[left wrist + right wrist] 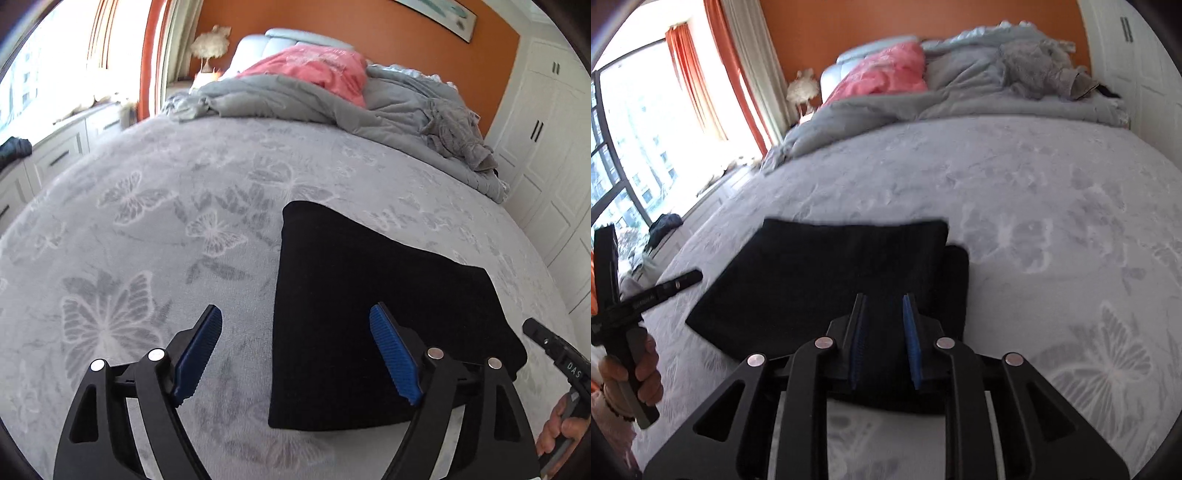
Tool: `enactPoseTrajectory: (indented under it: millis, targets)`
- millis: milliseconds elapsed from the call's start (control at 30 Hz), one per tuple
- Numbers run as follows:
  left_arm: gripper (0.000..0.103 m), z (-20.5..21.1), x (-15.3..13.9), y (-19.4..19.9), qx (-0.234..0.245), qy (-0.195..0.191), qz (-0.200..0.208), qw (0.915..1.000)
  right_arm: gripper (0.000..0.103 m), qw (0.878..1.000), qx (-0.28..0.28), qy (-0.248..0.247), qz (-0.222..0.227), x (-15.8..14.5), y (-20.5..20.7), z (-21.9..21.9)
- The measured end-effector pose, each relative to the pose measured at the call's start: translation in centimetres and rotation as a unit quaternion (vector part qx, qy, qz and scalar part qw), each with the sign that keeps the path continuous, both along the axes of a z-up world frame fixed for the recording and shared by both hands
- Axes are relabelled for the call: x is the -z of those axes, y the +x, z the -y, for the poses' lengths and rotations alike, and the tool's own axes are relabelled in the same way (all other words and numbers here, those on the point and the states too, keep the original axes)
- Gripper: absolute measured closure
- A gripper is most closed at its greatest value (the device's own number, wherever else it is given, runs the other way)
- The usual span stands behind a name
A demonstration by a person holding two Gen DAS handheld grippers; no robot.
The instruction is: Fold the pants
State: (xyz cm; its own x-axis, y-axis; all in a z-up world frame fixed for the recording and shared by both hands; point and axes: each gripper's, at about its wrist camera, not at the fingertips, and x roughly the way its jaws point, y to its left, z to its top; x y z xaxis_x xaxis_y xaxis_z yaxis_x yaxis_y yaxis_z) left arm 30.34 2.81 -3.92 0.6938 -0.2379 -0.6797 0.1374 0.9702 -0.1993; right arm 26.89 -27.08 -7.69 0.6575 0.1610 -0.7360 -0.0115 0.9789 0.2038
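The left gripper (295, 354), nearest the lens, holds its blue pads (197, 356) spread wide with nothing between them, above the butterfly-print bedspread (129, 229). To its right, the folded black pants (369, 295) lie flat on the bedspread, the right pad overlapping them in view. The right gripper (884, 341) has its fingers drawn narrow, a small gap remaining, above the pants' near edge; whether they pinch fabric cannot be told. A grey duvet (960, 92) is bunched at the far end.

Pants (369, 314): dark matt cloth, soft nap. Bedspread (166, 221): grey fleecy cloth, butterfly pattern. Left gripper (295, 354): matt black plastic, ribbed blue pads (395, 362), shiny metal rivets.
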Motion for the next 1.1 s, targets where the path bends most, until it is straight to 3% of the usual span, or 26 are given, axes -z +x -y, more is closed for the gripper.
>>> enactPoseTrajectory:
  millis: [67,133,200,400,467,533,667,833,933,1000,1100]
  targets:
    - [0.023,1.5,0.1,-1.3,0.011,0.033,-0.002,0.9994,0.086,1.000,0.008,-0.005,0.006,1.0,-0.5,0.2]
    - [0.023,2.7,0.5,-2.2,0.013,0.058,-0.016,0.9981,0.084,0.999,0.037,0.026,-0.002,-0.7,-1.4,0.6]
    - [0.023,3.0,0.2,-3.6,0.013,0.053,-0.024,0.9982,0.084,0.998,0.041,0.049,0.009,-3.3,-3.4,0.3]
    - [0.023,3.1,-2.9,-10.1,0.001,0.064,-0.006,0.9979,0.080,0.997,0.053,-0.003,0.060,-8.3,-11.5,-2.8]
    - [0.023,2.9,-3.6,-12.5,0.000,0.058,-0.005,0.9983,0.059,0.997,0.057,-0.009,0.058,-8.6,-14.0,-3.7]
    - [0.023,2.7,-4.1,-15.0,0.000,0.053,0.001,0.9986,0.040,0.996,0.065,-0.015,0.065,-8.4,-16.8,-4.7]
    - [0.022,2.2,-3.4,-20.1,-0.005,0.065,0.014,0.9977,0.018,0.992,0.091,-0.041,0.077,-7.1,-21.8,-5.6]
    - [0.021,2.2,-0.4,-24.2,0.006,0.108,0.042,0.9933,0.015,0.990,0.130,-0.008,0.060,-3.6,-24.7,-4.7]
    - [0.021,2.5,0.5,-25.1,0.010,0.154,0.072,0.9855,0.015,0.987,0.150,-0.001,0.057,-2.3,-25.1,-4.1]
    - [0.021,2.1,0.6,-25.7,0.007,0.155,0.090,0.9838,0.015,0.986,0.155,0.001,0.055,-1.8,-25.1,-4.0]
    - [0.021,1.3,1.0,-25.3,0.003,0.126,0.075,0.9892,0.015,0.987,0.150,-0.009,0.058,-1.6,-24.8,-4.5]
